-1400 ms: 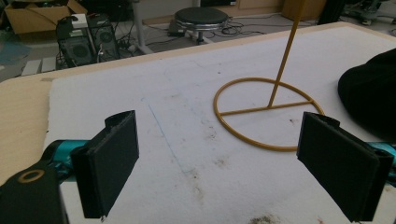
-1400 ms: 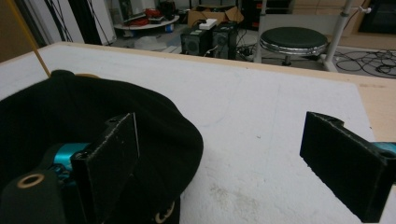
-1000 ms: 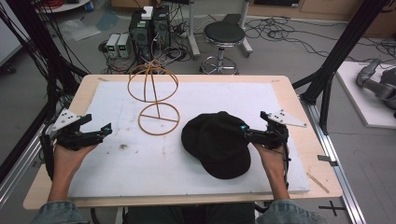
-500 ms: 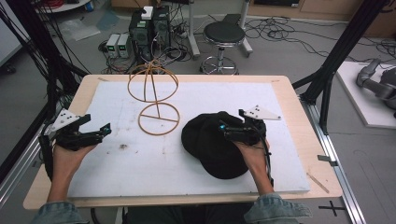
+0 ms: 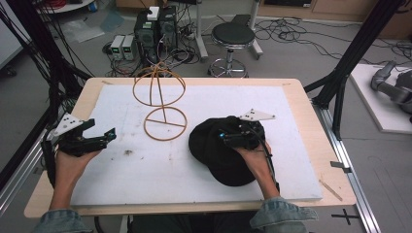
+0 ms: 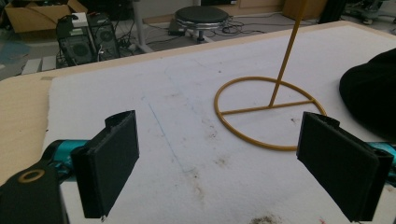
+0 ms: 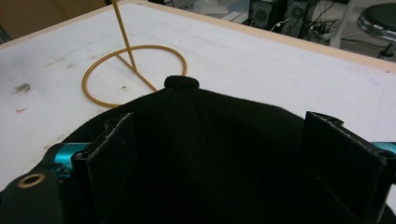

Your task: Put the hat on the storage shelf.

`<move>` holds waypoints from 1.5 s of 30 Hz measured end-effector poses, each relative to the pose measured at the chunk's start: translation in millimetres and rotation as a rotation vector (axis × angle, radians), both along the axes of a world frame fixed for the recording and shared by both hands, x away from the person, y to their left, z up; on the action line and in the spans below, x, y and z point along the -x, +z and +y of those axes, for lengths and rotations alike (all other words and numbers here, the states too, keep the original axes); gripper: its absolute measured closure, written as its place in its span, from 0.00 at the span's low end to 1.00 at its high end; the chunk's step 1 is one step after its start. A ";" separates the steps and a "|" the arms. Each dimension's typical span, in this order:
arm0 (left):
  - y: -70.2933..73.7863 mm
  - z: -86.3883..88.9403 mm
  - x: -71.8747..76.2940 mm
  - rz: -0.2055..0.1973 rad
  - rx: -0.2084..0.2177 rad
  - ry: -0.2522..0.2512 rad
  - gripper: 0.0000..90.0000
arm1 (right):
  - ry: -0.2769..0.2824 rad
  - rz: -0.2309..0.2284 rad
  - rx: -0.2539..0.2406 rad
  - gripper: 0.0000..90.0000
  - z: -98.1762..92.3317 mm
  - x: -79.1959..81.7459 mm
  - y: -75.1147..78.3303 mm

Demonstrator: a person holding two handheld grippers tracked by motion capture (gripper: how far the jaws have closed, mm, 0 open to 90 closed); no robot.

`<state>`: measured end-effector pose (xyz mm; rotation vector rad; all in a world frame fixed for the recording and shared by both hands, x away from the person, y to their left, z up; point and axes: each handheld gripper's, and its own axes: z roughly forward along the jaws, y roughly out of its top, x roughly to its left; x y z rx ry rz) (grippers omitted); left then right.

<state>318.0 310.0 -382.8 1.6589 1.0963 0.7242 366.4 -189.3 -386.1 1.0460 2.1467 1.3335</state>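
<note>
Black cap on white mat, R of wire hat stand, right gripper over its crown, jaws wide apart w/ nothing clamped, left gripper at mat's L edge, jaws wide, empty.

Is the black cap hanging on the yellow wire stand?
No, the black cap lies on the white mat beside the yellow wire stand.

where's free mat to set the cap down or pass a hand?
Bare mat lies between the left claw and the cap, below the wire stand's ring. The far right corner, beyond the right claw, is bare too. Crowded where stand meets cap.
</note>
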 end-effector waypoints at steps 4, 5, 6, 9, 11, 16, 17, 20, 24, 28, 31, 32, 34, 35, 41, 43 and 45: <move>-0.4 -1.2 -0.5 0.002 0.000 -0.002 0.15 | 0.002 0.019 0.028 0.26 1.2 -2.2 -1.6; -0.4 -1.2 -0.5 0.002 0.000 -0.002 0.15 | 0.002 0.019 0.028 0.26 1.2 -2.2 -1.6; -0.4 -1.3 -0.5 0.003 -0.002 -0.004 0.15 | 0.008 0.025 0.037 0.31 1.8 -3.2 -2.4; -0.4 -1.4 -0.7 0.004 -0.002 -0.004 0.15 | 0.021 0.037 0.056 0.44 3.4 -3.8 -3.3; -0.4 -1.1 -0.8 0.002 0.000 -0.003 0.15 | 0.035 0.045 0.073 0.54 4.6 -4.7 -4.1; -0.3 -0.4 -0.7 0.001 0.000 -0.001 0.15 | 0.054 0.049 0.101 0.75 6.8 -4.5 -3.8; -0.3 -0.4 -0.7 0.001 0.000 -0.001 0.15 | 0.054 0.049 0.101 0.75 6.8 -4.5 -3.8; -0.4 -0.1 -0.6 0.001 0.002 0.001 0.15 | 0.055 0.042 0.105 0.91 6.6 -3.5 -2.3; -0.4 1.3 -0.2 0.002 0.000 0.004 0.15 | 0.043 0.041 0.070 0.95 3.2 -2.6 1.7; 0.0 2.9 0.4 -0.001 0.003 0.008 0.15 | 0.038 0.014 0.061 0.96 2.1 0.6 7.8; 0.3 4.0 0.9 -0.001 0.005 0.011 0.15 | 0.037 -0.032 0.054 0.96 1.9 6.2 19.5; 0.5 4.6 1.3 -0.003 0.005 0.012 0.15 | 0.034 -0.043 0.054 0.96 1.3 7.6 22.8; 0.7 4.9 1.4 -0.004 0.004 0.012 0.15 | 0.032 -0.068 0.060 0.96 -0.1 10.3 29.0; 0.8 5.1 1.5 -0.005 0.004 0.013 0.15 | 0.029 -0.077 0.057 0.96 -1.4 11.5 31.5; 1.1 5.6 2.1 -0.004 0.007 0.015 0.15 | 0.030 -0.136 0.027 0.96 -10.0 17.9 45.2; 1.1 5.3 2.0 -0.005 0.007 0.017 0.15 | 0.027 -0.150 0.029 0.96 -11.3 18.7 47.8; 0.8 5.3 1.9 -0.004 0.007 0.016 0.15 | 0.017 -0.182 0.021 0.96 -14.4 21.0 55.8</move>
